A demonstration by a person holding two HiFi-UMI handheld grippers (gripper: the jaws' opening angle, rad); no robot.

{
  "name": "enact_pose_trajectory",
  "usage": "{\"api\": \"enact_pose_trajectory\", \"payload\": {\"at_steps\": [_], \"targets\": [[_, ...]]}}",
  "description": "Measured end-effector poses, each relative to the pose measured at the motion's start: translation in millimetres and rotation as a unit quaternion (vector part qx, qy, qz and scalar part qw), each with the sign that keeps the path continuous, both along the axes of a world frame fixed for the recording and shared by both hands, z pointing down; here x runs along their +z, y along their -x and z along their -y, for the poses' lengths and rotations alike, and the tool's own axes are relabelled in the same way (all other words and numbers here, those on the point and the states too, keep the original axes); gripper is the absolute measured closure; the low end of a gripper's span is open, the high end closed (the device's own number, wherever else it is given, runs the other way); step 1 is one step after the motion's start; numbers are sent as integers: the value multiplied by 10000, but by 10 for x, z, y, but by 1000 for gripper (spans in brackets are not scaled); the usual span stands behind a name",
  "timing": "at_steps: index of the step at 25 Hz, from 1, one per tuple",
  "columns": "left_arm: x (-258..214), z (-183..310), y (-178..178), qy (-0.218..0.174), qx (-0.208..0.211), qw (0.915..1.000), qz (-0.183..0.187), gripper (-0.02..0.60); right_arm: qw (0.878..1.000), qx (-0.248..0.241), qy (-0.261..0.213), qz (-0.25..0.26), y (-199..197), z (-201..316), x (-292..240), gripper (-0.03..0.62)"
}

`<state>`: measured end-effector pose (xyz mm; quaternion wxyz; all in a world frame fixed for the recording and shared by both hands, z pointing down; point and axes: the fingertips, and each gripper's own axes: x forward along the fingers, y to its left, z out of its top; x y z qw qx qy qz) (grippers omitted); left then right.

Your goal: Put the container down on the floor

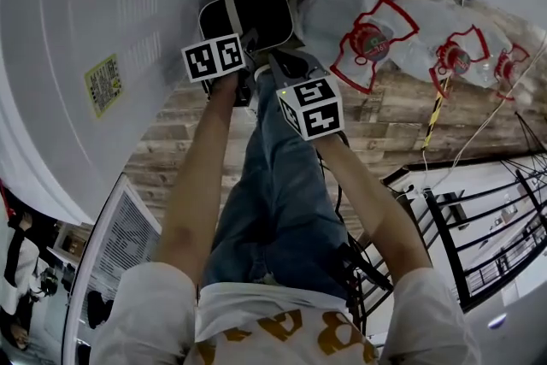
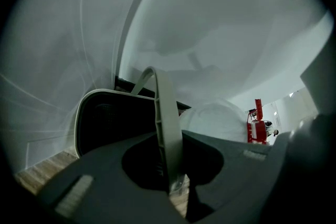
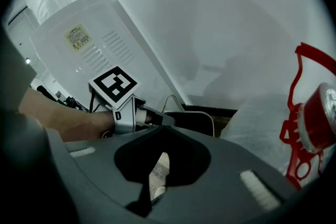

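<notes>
The container is a black bin with a pale rim and a pale hoop handle. In the head view it sits low, against the wall, between a white appliance and bagged water bottles. My left gripper is shut on the raised handle, which stands up between its jaws. Whether the bin's base touches the wood floor I cannot tell. My right gripper hovers just right of the left one, shut, with nothing seen in its jaws. Its view shows the container ahead.
A tall white appliance stands close on the left. Bagged water bottles with red handles lie to the right of the container. Wood floor shows, with a black metal rack at right. The person's jeans fill the middle.
</notes>
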<state>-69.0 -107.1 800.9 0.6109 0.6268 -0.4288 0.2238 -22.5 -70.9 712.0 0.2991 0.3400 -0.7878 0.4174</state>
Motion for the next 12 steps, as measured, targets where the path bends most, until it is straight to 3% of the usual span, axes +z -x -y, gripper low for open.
{"api": "enact_pose_trajectory", "payload": {"at_steps": [12], "targets": [[193,149,47,-210,53,9996,159,546,9999,-129,30,-78,20,64,255,568]]}}
